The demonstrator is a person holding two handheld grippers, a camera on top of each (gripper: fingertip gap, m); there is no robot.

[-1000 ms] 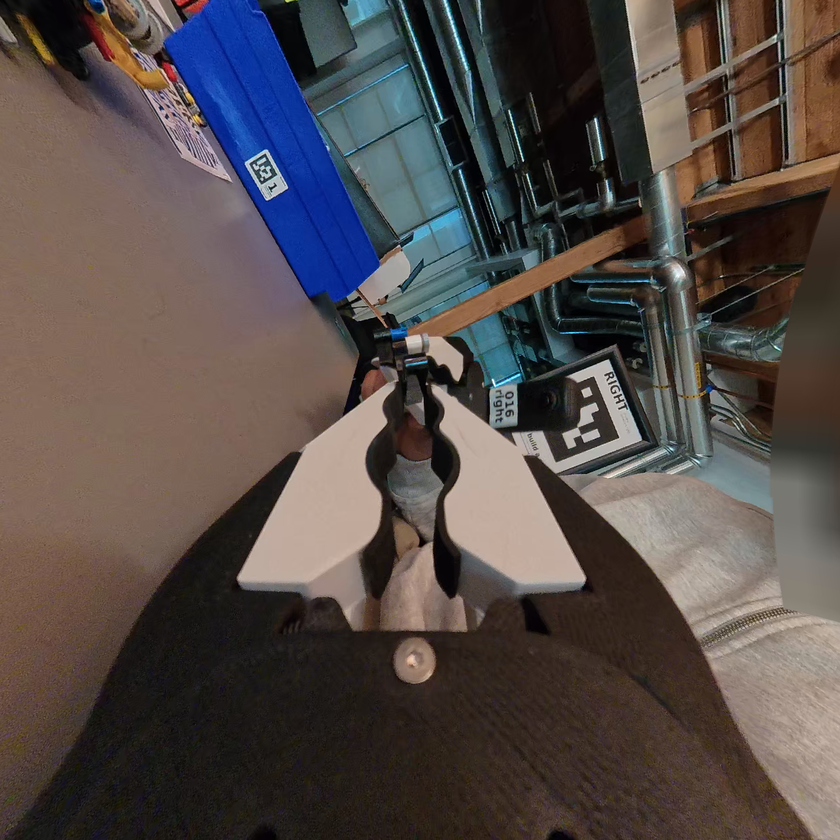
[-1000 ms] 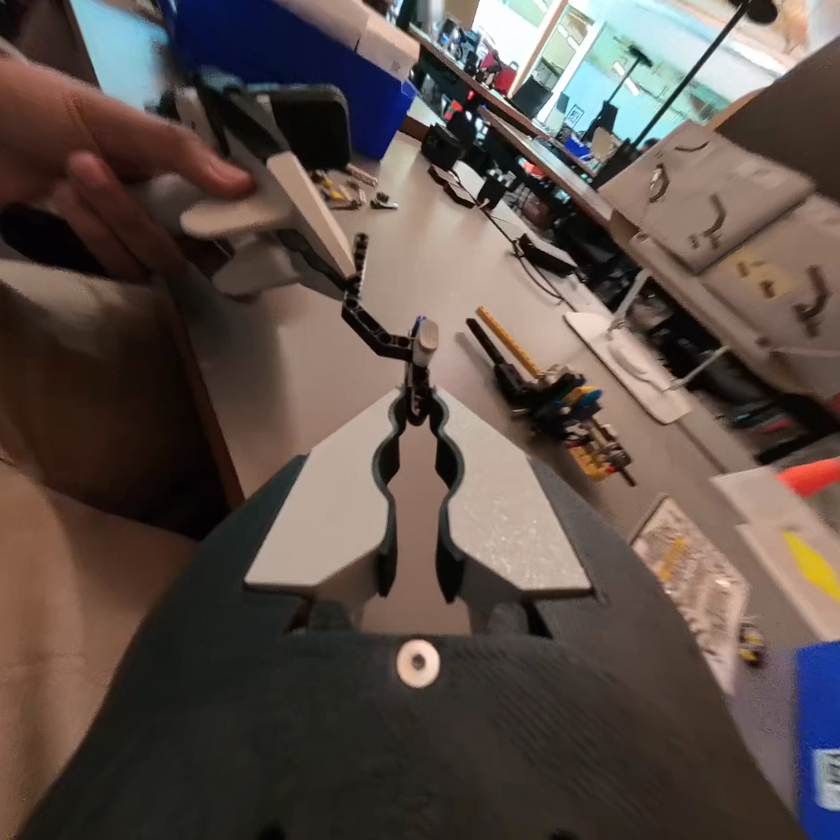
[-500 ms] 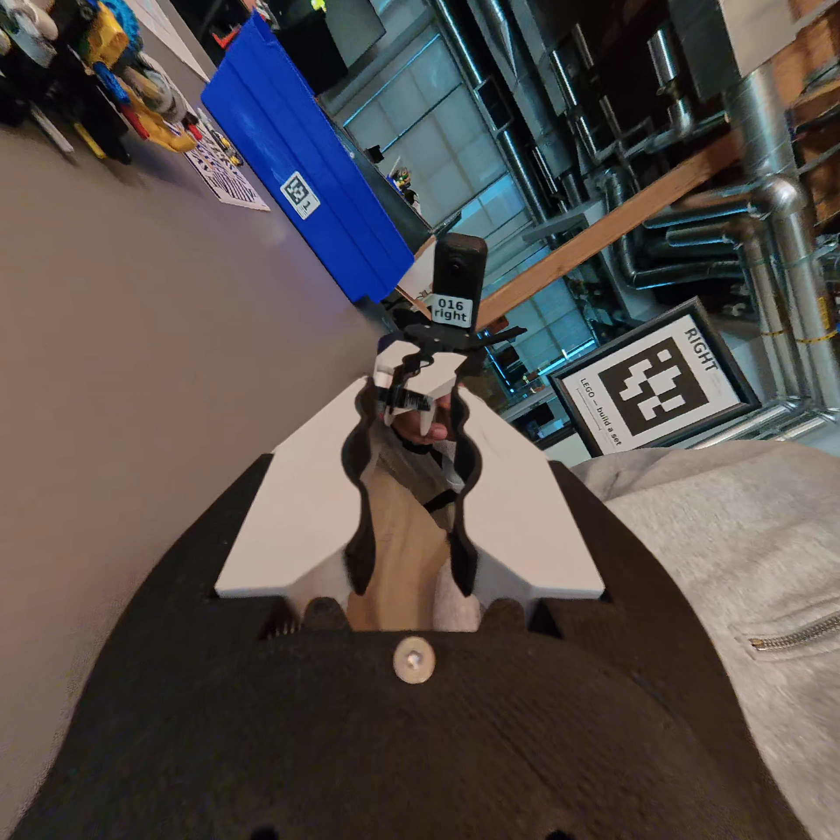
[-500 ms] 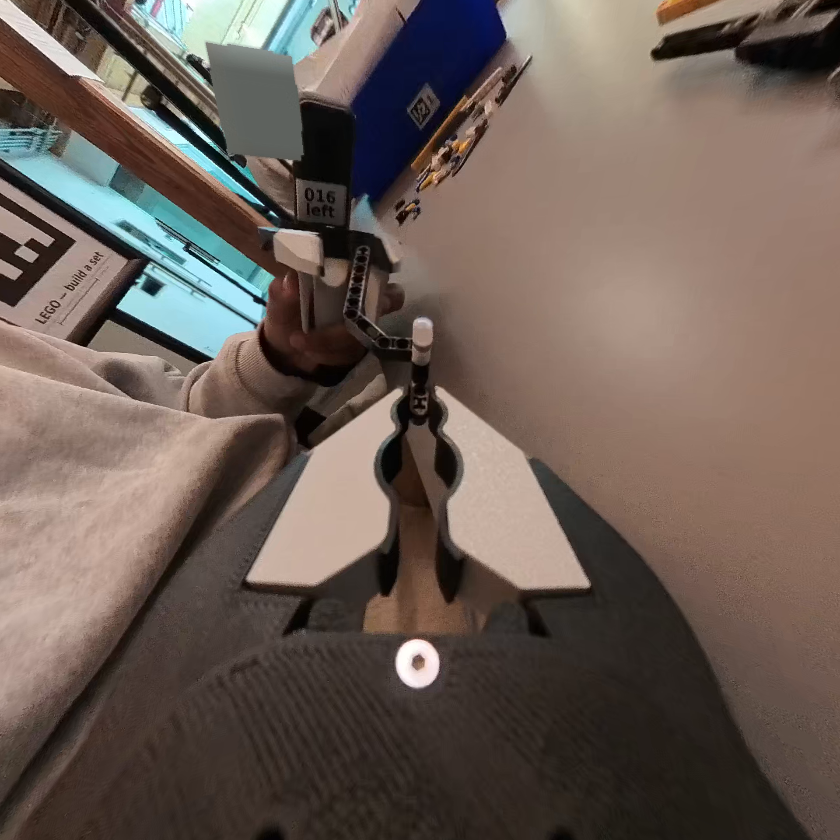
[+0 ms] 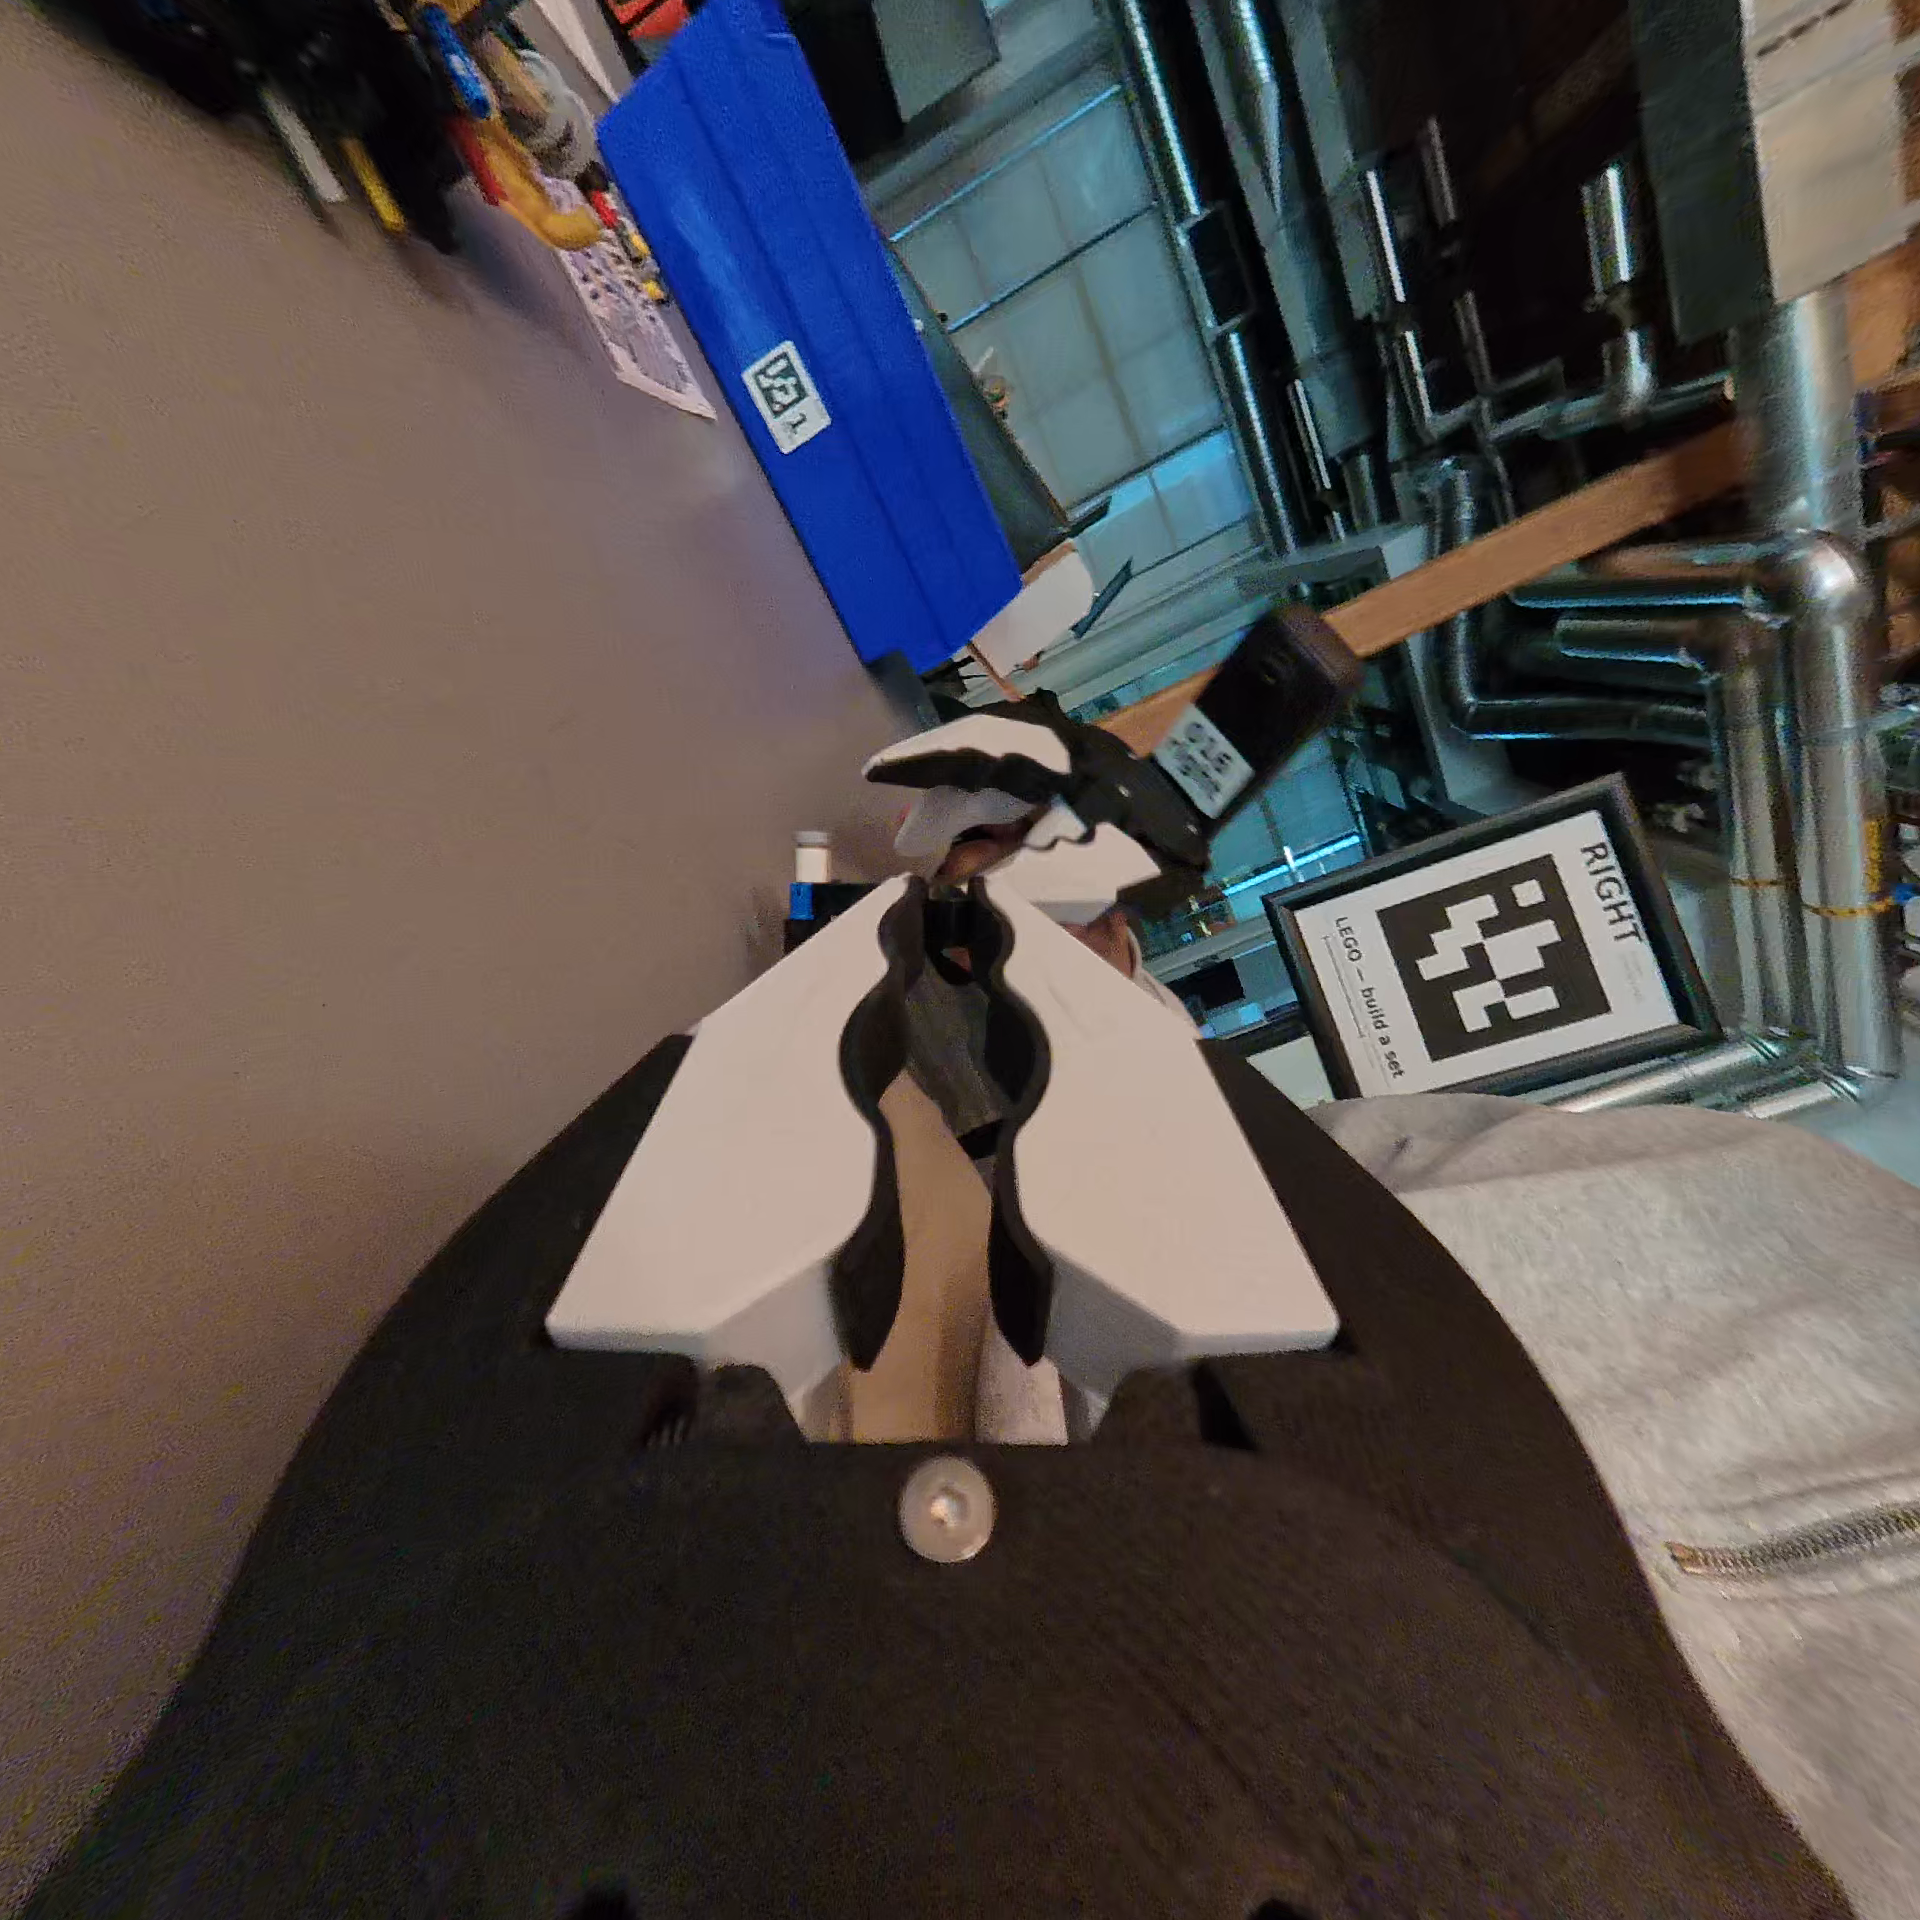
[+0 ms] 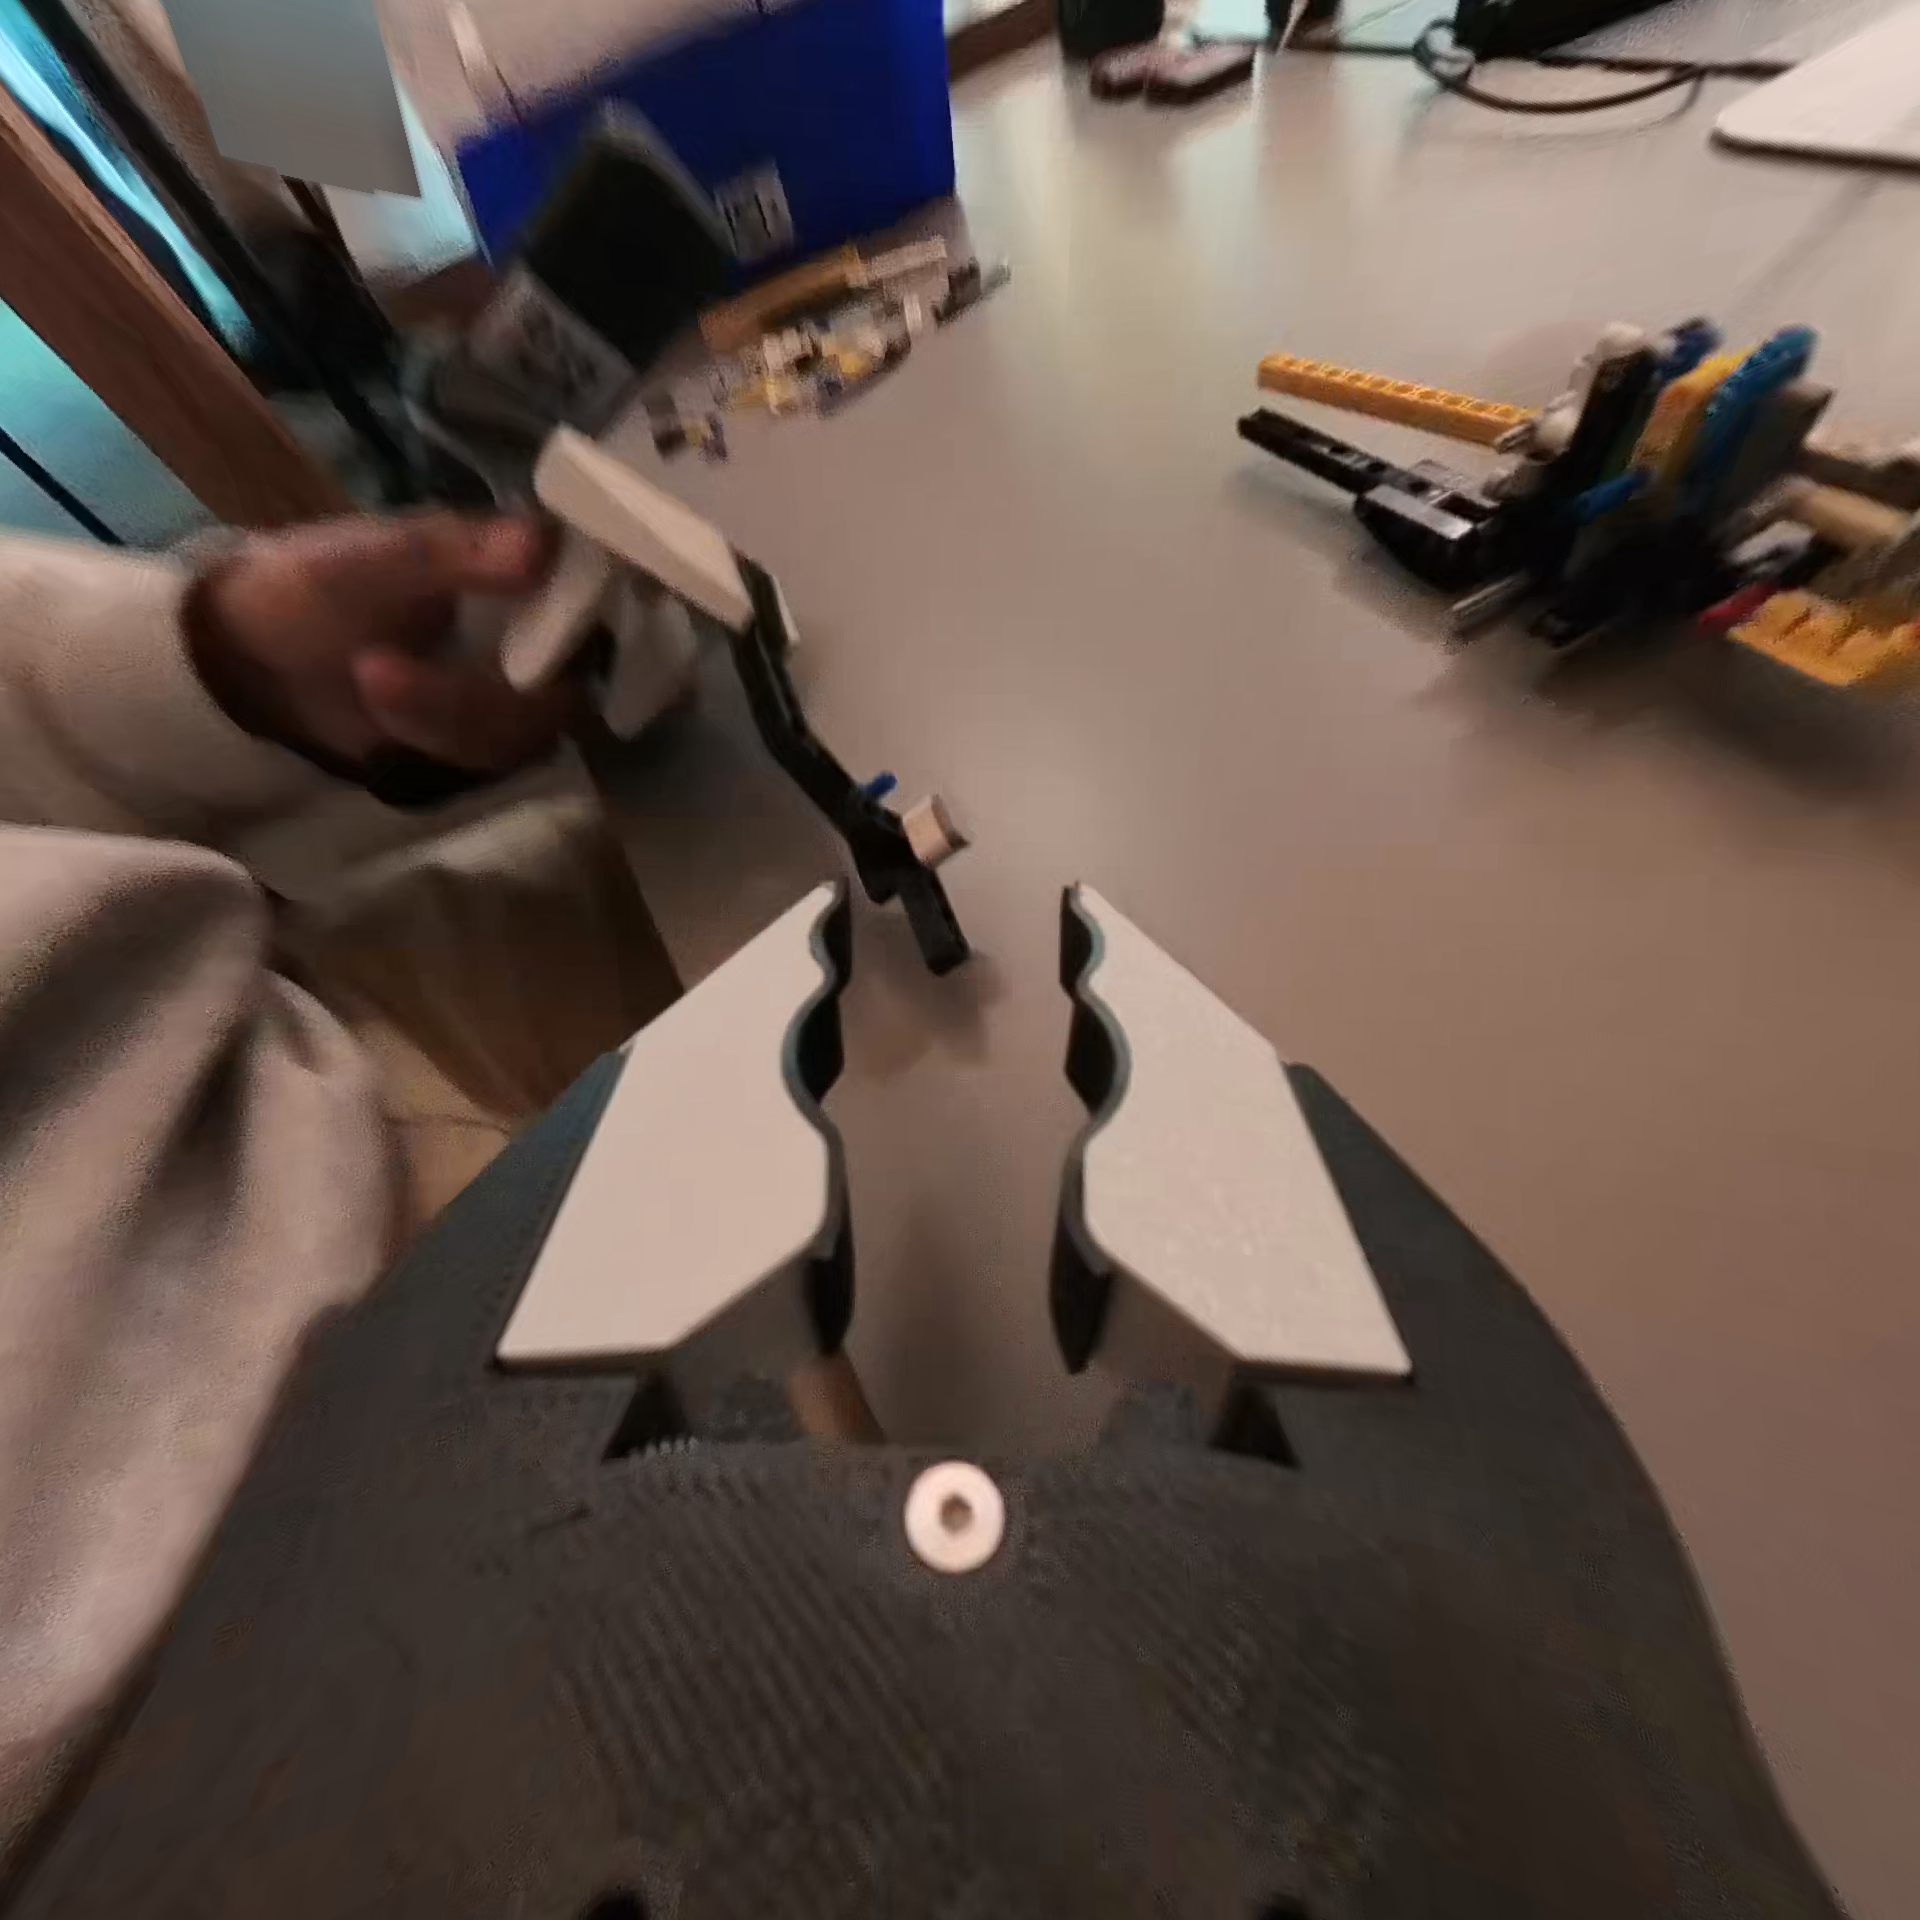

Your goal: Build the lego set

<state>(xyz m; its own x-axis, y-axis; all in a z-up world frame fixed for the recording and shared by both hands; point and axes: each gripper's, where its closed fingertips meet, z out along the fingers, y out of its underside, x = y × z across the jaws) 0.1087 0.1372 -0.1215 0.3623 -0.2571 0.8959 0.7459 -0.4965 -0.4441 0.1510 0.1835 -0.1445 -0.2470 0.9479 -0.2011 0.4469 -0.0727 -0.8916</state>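
Observation:
My left gripper (image 5: 945, 902) is shut on one end of a black bent lego beam (image 6: 800, 727), held above the grey table (image 6: 1247, 831). The beam's far end carries a white pin (image 6: 935, 826) and a small blue pin (image 6: 881, 781); both also show just left of my left fingertips, the white pin (image 5: 810, 854) above the blue one. The left gripper (image 6: 758, 613) appears blurred in the right wrist view, held by a hand. My right gripper (image 6: 956, 909) is open and empty, its jaws wide apart just below the beam's lower end. It also shows in the left wrist view (image 5: 987, 790).
A part-built yellow, black and blue lego model (image 6: 1662, 499) lies on the table at the right. Loose pieces (image 6: 821, 332) lie before a blue bin (image 6: 727, 135), also visible in the left wrist view (image 5: 810, 364). A grey-sleeved arm (image 6: 156, 1039) fills the left. About 8 cm separates my left fingertips from my right.
My right gripper has let go of the beam's pinned end, opened wide and drawn back. My left gripper keeps hold of the beam. Both views have swung round.

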